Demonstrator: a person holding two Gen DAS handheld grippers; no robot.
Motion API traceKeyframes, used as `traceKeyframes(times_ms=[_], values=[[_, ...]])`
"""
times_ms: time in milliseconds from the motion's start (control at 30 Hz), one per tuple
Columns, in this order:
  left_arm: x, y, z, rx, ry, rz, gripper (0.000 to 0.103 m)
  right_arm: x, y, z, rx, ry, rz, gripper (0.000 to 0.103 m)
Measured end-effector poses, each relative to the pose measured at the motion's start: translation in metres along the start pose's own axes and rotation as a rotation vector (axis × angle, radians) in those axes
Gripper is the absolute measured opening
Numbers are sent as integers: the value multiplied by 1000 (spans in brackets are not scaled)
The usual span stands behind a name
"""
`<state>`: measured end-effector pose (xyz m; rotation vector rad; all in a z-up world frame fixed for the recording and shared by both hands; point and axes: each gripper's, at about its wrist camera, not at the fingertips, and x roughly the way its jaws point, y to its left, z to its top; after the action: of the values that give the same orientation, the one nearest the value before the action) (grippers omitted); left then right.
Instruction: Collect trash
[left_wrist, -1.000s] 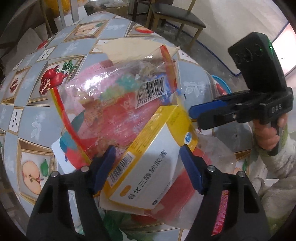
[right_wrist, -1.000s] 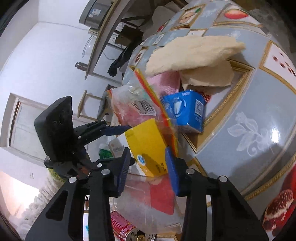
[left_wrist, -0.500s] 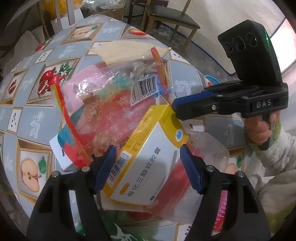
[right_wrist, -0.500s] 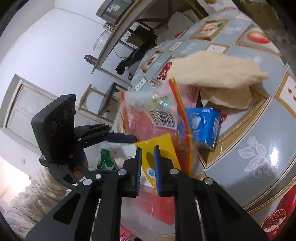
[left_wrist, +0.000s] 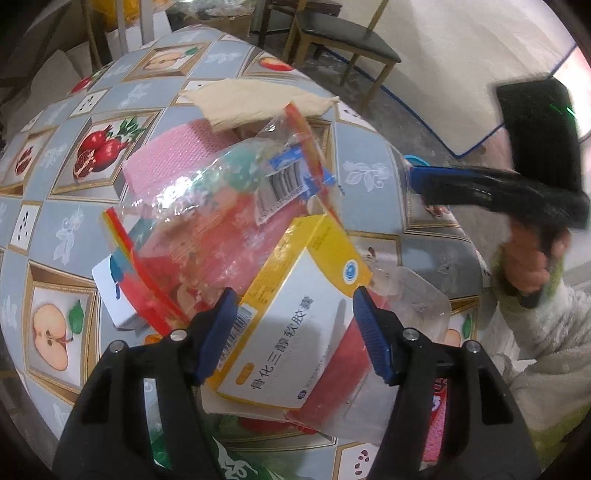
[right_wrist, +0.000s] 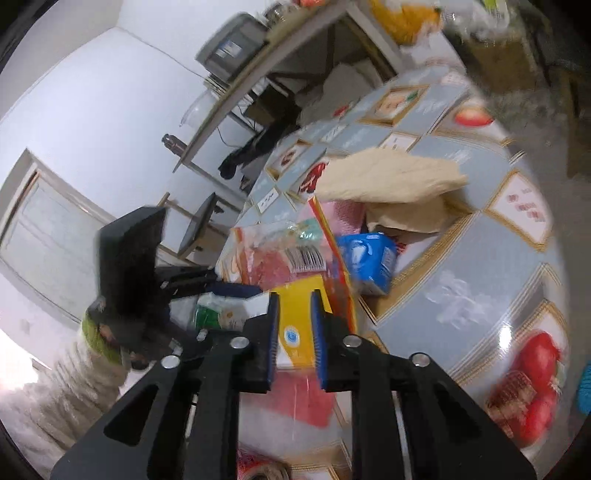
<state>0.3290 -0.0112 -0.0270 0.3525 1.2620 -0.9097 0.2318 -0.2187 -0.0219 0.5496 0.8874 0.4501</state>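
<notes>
A pile of trash lies on the fruit-patterned table (left_wrist: 55, 206). On top is a yellow-and-white medicine box (left_wrist: 291, 332), leaning on a clear plastic bag (left_wrist: 229, 206) with red edges and a barcode. My left gripper (left_wrist: 293, 325) points down at the box, one finger on each side. Its jaws are closing; the left pad is at the box's barcode end, the right pad still apart. My right gripper (left_wrist: 415, 177) hovers blurred to the right of the pile. In the right wrist view, the right gripper (right_wrist: 295, 325) has a narrow gap that is opening, with nothing between the pads.
Around the pile lie a beige crumpled paper (left_wrist: 251, 99), a pink sheet (left_wrist: 166, 162), a blue packet (right_wrist: 369, 258), a white carton (left_wrist: 110, 291) and a clear tray with red inside (left_wrist: 373, 369). A chair (left_wrist: 343, 37) stands beyond the table. A hand (left_wrist: 528, 266) holds the right gripper.
The right gripper shut near the bag's edge, then drew off to the right and upward and parted slightly. The left jaws narrowed around the medicine box.
</notes>
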Motion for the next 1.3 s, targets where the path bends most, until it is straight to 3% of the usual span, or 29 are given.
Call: traceKeyframes(times_ms=[100,167,300,400,567,733,900,1067,1200,1267,1300], values=[[4,3,1,-17,9,0,61,-28,21,-28,-128,-2,-25,36],[6,4,1,-22,18,1,61,-36,38,-51,-234,46,-35,47],[10,7,2,-39,26,-1,61,-32,74,-93,-428,139,-70,55],[11,9,3,-65,24,4,61,-25,90,-111,-519,161,-105,57],[-17,6,-5,-64,-82,69,63,-33,75,-98,-385,99,-101,58],[-51,-10,-15,23,-223,175,75,-43,45,-78,-193,24,-122,60],[-69,-14,-3,96,-345,293,83,-37,25,-62,-104,-24,-208,67],[-59,-4,20,120,-312,337,83,-36,11,-29,-120,-99,-281,67],[-40,-4,36,187,-243,345,82,-37,-19,22,-29,-136,-238,67],[-30,-7,40,225,-216,344,82,-26,-32,47,-24,-113,-201,67],[-23,-10,43,259,-190,346,82,-19,-37,60,-32,-109,-232,67]])
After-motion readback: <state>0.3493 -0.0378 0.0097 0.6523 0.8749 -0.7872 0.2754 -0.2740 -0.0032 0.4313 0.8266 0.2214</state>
